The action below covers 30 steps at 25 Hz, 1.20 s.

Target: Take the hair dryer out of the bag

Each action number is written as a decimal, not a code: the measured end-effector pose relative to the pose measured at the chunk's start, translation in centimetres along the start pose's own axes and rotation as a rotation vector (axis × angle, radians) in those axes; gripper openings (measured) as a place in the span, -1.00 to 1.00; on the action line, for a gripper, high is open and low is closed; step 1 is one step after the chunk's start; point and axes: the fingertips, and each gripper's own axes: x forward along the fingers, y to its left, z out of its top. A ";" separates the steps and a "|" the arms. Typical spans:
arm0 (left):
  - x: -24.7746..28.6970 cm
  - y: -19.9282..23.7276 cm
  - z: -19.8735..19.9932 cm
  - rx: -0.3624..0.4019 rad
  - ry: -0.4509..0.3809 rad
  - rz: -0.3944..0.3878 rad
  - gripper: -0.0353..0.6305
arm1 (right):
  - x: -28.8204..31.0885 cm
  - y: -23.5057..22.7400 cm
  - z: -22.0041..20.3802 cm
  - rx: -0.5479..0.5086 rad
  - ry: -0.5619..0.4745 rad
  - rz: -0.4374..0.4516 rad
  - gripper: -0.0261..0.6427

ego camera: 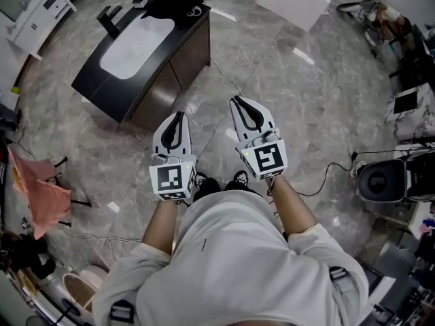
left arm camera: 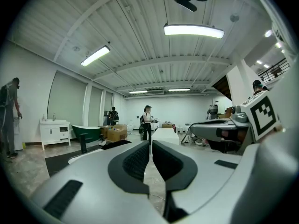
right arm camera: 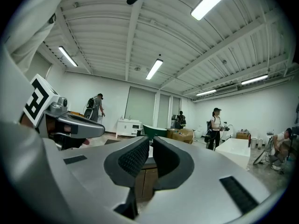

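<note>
Head view: person stands on grey marble floor, both tools held out ahead and roughly level.

- Left gripper: jaws pressed together, nothing between them. The left gripper view confirms it, pads meeting at the tips.
- Right gripper: likewise closed on nothing. In the right gripper view only a sliver of daylight shows between the pads.
- Dark vanity cabinet with white basin sits at 11 o'clock from the person, well apart from both tools. Its brown door front shows below the right tool's jaws, so that tool aims roughly at it.
- Black bag, as I read it, lies slumped on the far end of the cabinet top, at 12 o'clock from the left tool and 11 o'clock from the right.

Progress: none that shows. The bag looks untouched, no tool is near it, and the hair dryer is not in sight in any view, so it is presumably inside the bag. What is left is the approach, opening the bag, gripping the dryer and lifting it clear.

Orientation: the dryer's heading and long axis cannot be told, since it is hidden. The bag's dark mass spreads more 9-to-3 than 12-to-6 in the head view. Its mouth cannot be made out at this range.
</note>
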 end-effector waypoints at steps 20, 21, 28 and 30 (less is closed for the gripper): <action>4.7 4.9 -4.0 -0.029 0.091 -0.107 -0.65 | 5.7 0.6 -2.9 0.006 0.112 -0.044 -0.76; 5.7 5.1 -4.1 -0.030 0.098 -0.108 -0.65 | 6.4 -0.2 -3.2 0.019 0.117 -0.046 -0.76; 15.9 6.6 -3.0 -0.019 0.112 -0.064 -0.65 | 14.2 -7.4 -3.3 0.026 0.079 0.000 -0.76; 19.3 7.2 -2.5 -0.020 0.121 -0.039 -0.65 | 16.7 -9.8 -3.4 0.008 0.068 0.031 -0.76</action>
